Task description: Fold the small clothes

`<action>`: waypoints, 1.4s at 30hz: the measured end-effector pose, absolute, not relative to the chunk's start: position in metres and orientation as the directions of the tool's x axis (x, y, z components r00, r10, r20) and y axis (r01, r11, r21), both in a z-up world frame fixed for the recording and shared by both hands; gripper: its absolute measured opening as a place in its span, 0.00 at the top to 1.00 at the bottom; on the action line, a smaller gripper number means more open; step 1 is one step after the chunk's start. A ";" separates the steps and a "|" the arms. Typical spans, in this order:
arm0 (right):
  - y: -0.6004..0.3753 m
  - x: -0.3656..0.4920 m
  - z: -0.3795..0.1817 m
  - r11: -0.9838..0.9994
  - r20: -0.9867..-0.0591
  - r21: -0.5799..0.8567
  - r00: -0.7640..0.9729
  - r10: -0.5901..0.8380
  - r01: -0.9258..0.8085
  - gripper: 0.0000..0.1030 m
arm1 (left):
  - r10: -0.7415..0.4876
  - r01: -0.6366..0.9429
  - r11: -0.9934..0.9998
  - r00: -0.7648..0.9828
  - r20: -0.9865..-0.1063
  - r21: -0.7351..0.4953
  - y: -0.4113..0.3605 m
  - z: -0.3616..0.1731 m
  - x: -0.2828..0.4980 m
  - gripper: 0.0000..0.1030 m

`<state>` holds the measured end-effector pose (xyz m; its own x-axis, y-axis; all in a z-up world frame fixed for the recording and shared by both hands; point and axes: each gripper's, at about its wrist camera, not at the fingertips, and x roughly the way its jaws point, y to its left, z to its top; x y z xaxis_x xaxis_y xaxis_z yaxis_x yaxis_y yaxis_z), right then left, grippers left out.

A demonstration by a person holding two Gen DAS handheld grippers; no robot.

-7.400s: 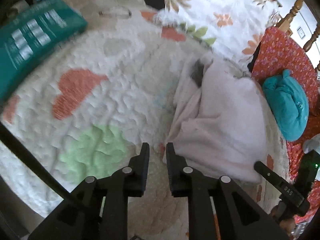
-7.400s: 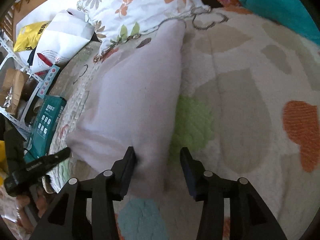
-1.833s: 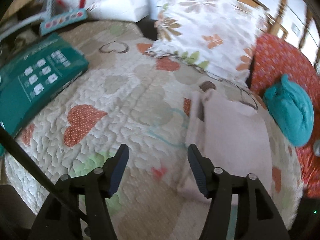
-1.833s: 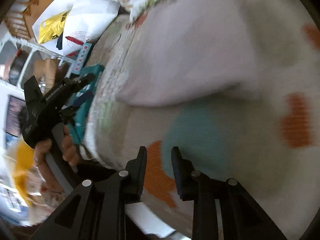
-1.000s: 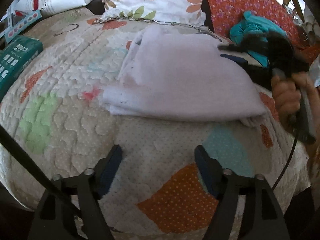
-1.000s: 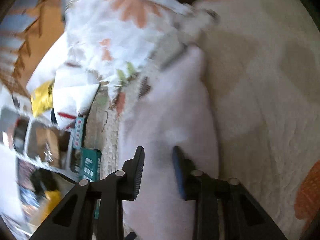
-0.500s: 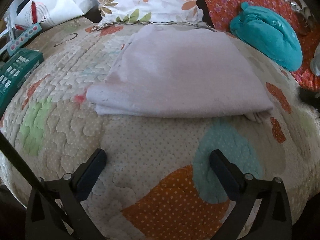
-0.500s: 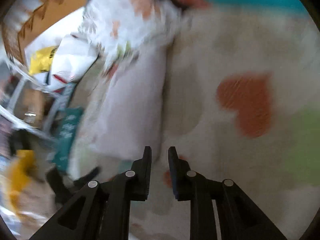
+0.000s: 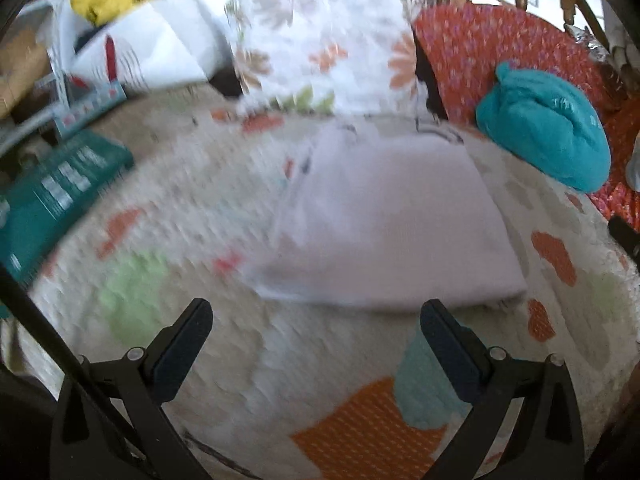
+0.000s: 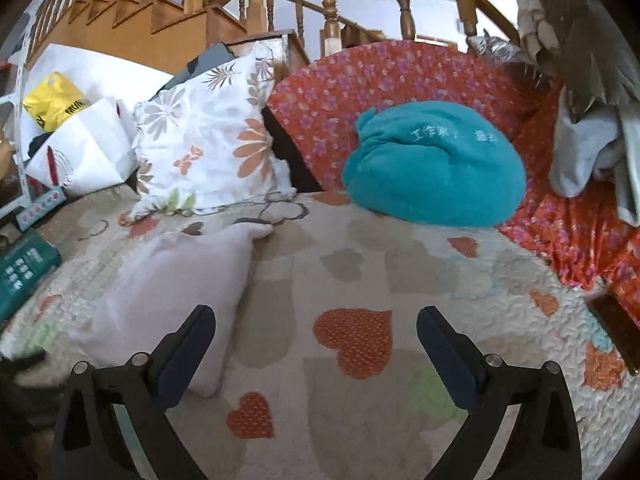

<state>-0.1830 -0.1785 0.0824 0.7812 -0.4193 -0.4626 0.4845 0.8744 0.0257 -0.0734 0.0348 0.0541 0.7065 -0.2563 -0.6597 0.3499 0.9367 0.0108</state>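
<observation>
A pale pink garment (image 9: 392,224) lies folded flat on the heart-patterned quilt (image 9: 192,216). It also shows in the right wrist view (image 10: 176,280), at the left. My left gripper (image 9: 316,320) is wide open and empty, just in front of the garment's near edge. My right gripper (image 10: 314,328) is wide open and empty, above the quilt (image 10: 360,280) to the right of the garment; its left finger (image 10: 188,340) overlaps the garment's edge in the view.
A floral pillow (image 10: 208,136), a red floral cushion (image 10: 360,80) and a teal bundle (image 10: 436,164) lie at the back. A teal box (image 9: 56,188) sits at the left edge. White bags (image 10: 80,144) and a wooden stair railing (image 10: 280,0) stand behind.
Both grippers have let go of the garment and opened wide. The right gripper has swung up and now faces the pillows. The left view has pulled back slightly, blurred by motion.
</observation>
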 end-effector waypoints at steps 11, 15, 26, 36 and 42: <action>-0.158 -0.153 0.037 0.935 -0.679 0.083 0.706 -0.201 0.345 0.13 | -0.182 0.291 0.957 0.651 -0.737 0.020 0.045 0.046 -0.058 0.00; -0.152 -0.146 0.026 0.938 -0.708 0.106 0.687 -0.163 0.331 0.13 | -0.172 0.258 0.966 0.630 -0.757 -0.005 0.057 0.042 -0.052 0.00; -0.144 -0.138 0.019 0.951 -0.725 0.049 0.666 -0.176 0.305 0.13 | -0.158 0.245 0.970 0.620 -0.768 -0.002 0.060 0.037 -0.048 0.00; -0.147 -0.141 0.020 0.946 -0.722 0.044 0.665 -0.192 0.321 0.13 | -0.152 0.245 0.970 0.604 -0.782 0.001 0.061 0.031 -0.048 0.00; -0.148 -0.143 0.021 0.944 -0.721 0.048 0.666 -0.193 0.326 0.13 | -0.159 0.241 0.970 0.591 -0.791 -0.016 0.066 0.029 -0.049 0.00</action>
